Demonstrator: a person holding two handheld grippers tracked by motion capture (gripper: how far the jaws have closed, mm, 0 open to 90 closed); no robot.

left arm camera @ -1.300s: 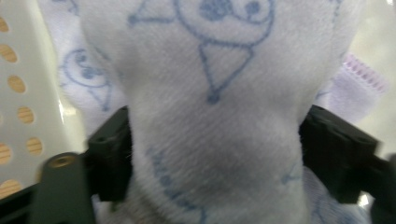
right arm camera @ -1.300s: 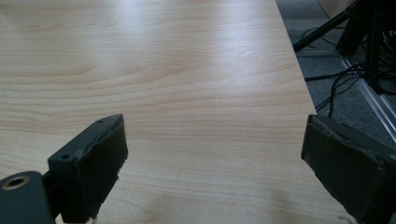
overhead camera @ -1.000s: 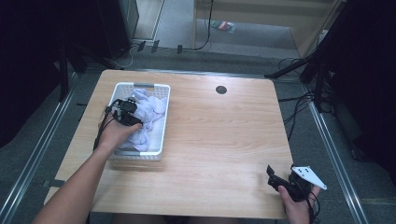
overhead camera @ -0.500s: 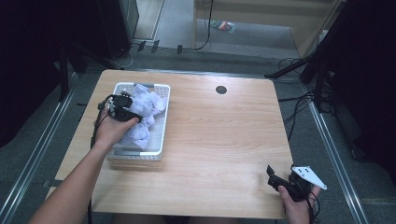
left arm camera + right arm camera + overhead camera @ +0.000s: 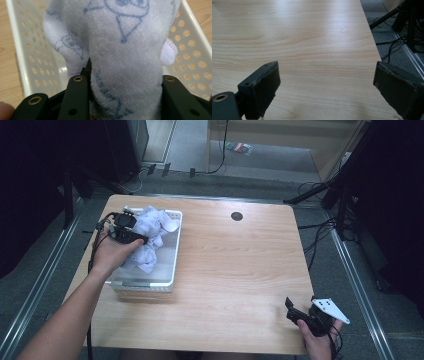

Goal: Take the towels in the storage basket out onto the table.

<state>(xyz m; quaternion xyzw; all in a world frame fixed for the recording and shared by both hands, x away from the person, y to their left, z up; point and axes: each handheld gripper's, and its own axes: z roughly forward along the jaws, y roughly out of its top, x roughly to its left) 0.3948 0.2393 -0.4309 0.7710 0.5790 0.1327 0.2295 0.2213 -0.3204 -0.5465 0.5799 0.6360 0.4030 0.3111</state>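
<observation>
The left gripper (image 5: 131, 227) is over the far end of the white basket (image 5: 170, 265), and its jaws are closed on a white cloth (image 5: 120, 50) with blue cartoon drawings. The cloth is bunched between the jaws and stands above the basket, which sits at the left side of the wooden table (image 5: 235, 270). The right gripper (image 5: 325, 92) rests near the right front corner of the table, its jaws wide apart and holding nothing.
</observation>
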